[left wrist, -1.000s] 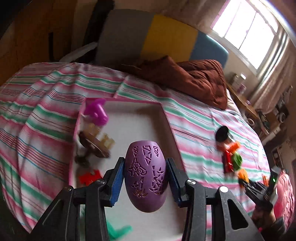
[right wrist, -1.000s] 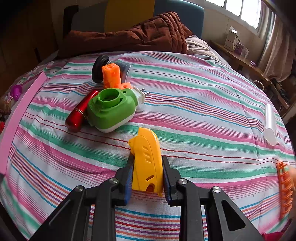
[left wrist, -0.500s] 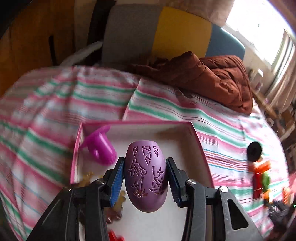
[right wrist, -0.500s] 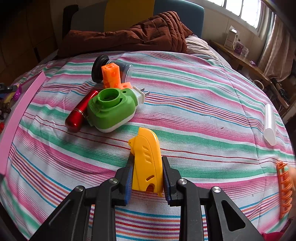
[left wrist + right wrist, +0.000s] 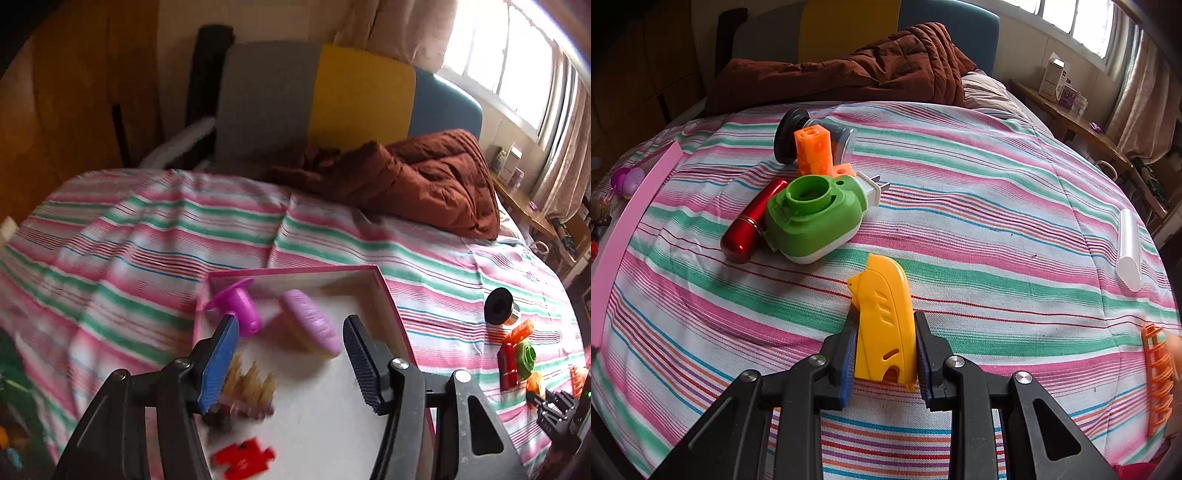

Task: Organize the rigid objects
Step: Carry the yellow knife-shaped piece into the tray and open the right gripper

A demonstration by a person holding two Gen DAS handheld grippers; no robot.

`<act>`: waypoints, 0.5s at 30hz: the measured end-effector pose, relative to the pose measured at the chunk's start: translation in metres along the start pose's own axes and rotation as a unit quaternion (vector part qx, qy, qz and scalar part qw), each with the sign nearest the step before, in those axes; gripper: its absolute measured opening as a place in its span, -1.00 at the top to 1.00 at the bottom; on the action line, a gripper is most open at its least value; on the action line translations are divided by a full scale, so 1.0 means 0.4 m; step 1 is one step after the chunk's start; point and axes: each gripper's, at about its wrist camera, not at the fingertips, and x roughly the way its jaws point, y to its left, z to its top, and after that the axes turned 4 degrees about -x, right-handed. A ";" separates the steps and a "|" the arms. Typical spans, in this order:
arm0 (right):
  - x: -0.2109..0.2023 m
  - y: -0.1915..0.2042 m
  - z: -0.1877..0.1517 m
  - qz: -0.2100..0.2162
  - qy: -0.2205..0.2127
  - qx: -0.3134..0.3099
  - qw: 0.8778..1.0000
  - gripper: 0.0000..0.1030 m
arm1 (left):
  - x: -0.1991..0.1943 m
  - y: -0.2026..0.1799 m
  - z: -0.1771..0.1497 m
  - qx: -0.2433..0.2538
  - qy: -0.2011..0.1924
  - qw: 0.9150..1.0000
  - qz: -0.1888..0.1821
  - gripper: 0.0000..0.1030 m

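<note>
Left gripper [image 5: 290,354] gapes wide over the pink tray [image 5: 391,295], purple egg [image 5: 312,326] lying inside it near the far wall, right gripper [image 5: 884,350] clamping the yellow piece [image 5: 884,321] beside that tray.

left gripper [image 5: 288,363] jaws spread wide, right gripper [image 5: 884,352] clamped

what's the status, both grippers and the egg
Left gripper open, empty, over the box. Purple egg lies in the box beside the purple cup. Right gripper shut on yellow piece above the bedspread. Nothing blocking.
</note>
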 end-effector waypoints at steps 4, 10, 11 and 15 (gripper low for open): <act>0.003 -0.002 0.002 -0.002 0.000 -0.002 1.000 0.47 | -0.085 -0.008 -0.060 0.023 -0.024 0.999 0.023 -0.16; 0.004 0.002 0.002 -0.005 0.000 -0.002 1.000 0.47 | -0.168 -0.010 -0.140 0.021 -0.030 0.999 0.024 -0.16; 0.004 0.003 0.002 -0.006 0.000 -0.001 1.000 0.47 | -0.179 -0.007 -0.151 0.015 -0.028 0.999 0.021 -0.16; 0.003 0.003 0.005 -0.008 0.005 0.001 1.000 0.47 | -0.206 -0.003 -0.190 0.017 -0.026 0.999 0.026 -0.16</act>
